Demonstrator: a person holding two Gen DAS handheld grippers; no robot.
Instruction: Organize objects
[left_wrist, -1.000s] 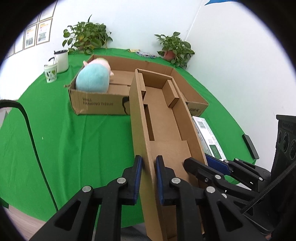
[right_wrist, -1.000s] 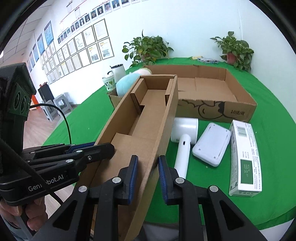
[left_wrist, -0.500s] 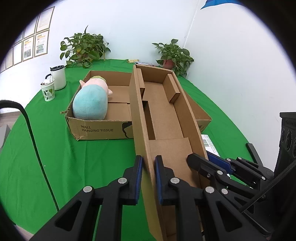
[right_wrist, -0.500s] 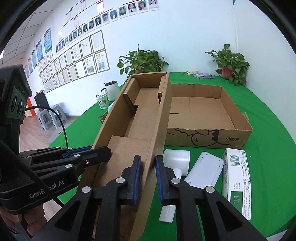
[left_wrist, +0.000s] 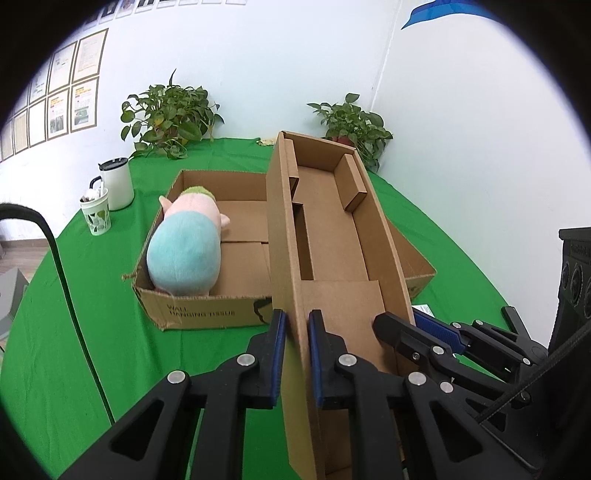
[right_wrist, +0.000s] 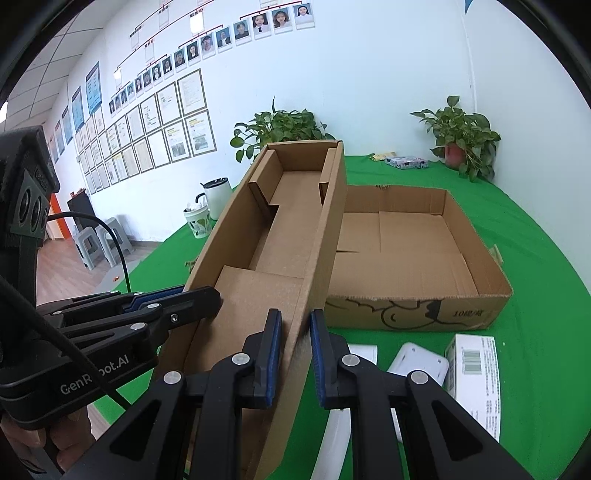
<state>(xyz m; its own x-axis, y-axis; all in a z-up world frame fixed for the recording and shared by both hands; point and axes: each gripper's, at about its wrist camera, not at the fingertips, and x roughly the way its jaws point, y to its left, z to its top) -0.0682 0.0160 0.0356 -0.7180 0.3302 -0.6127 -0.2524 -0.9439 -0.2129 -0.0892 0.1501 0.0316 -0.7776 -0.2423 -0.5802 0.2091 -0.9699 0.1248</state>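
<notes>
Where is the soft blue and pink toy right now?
The toy lies inside the wide cardboard box on the green table, at that box's left end in the left wrist view, not far from the white mug.

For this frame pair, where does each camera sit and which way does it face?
Left wrist: on the left tool, facing down the long narrow brown cardboard tray; right tool alongside.
Right wrist: on the right tool, facing down that tray; left tool and fingers show.
Shared: tray, both tools, wide shallow cardboard box.
</notes>
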